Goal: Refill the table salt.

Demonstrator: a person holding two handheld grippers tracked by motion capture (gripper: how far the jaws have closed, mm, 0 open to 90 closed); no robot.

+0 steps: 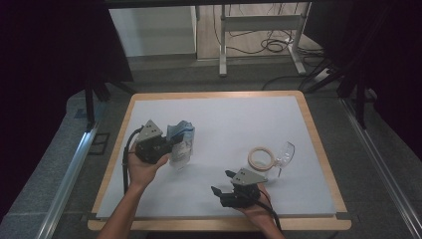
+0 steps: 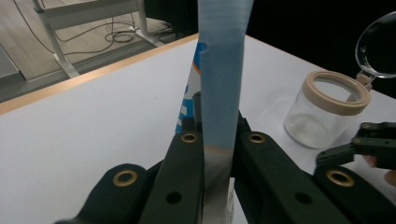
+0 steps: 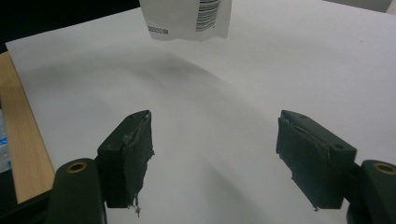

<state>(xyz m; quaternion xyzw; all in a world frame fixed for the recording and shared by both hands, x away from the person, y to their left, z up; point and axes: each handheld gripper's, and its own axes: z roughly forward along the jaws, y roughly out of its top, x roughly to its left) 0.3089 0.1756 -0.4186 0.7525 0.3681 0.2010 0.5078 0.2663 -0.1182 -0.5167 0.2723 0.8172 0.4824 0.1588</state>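
My left gripper (image 1: pixel 170 145) (image 2: pixel 223 136) is shut on the blue top edge of a flat pouch (image 1: pixel 181 148) (image 2: pixel 223 70). The pouch is blue and white with a barcode on its lower part (image 3: pixel 187 16), and it hangs a little above the white mat over its shadow. At the front of the mat my right gripper (image 1: pixel 222 182) (image 3: pixel 215 140) points left toward the pouch, jaws open with nothing between them. A clear jar with a tan rim (image 1: pixel 261 158) (image 2: pixel 327 109) stands right of centre. Its clear hinged lid (image 1: pixel 285 152) (image 2: pixel 379 45) is flipped open beside it.
The white mat (image 1: pixel 234 119) lies on a wooden-edged table (image 1: pixel 318 144) (image 3: pixel 25 140). Dark floor, metal rails and a desk frame with cables (image 1: pixel 259 35) surround the table. The other gripper's black jaws (image 2: pixel 369 144) appear near the jar in the left gripper view.
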